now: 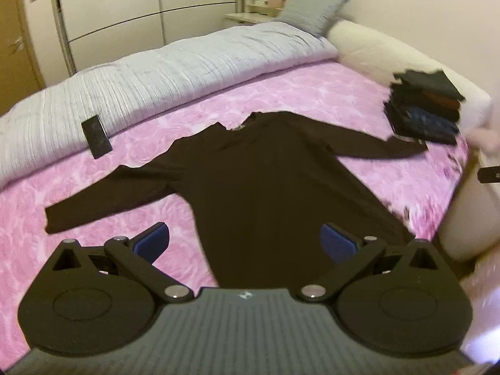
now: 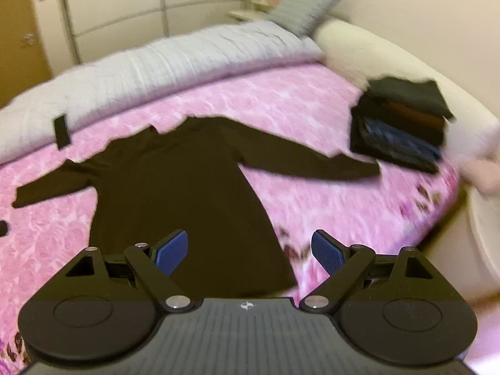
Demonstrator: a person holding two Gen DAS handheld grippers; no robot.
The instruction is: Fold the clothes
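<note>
A dark brown long-sleeved top (image 1: 265, 181) lies spread flat on the pink bedspread (image 1: 312, 93), collar toward the far side, both sleeves stretched out. It also shows in the right wrist view (image 2: 181, 187). My left gripper (image 1: 245, 242) is open and empty, above the garment's lower body. My right gripper (image 2: 250, 251) is open and empty, over the garment's lower right hem. A small part of the right gripper (image 1: 489, 173) shows at the right edge of the left wrist view.
A stack of folded dark clothes (image 1: 425, 106) sits at the bed's right side, by the right sleeve end; it also shows in the right wrist view (image 2: 403, 122). A black phone (image 1: 96, 136) lies by the rolled grey duvet (image 1: 187, 68). A cream bed frame (image 1: 390, 50) curves along the right.
</note>
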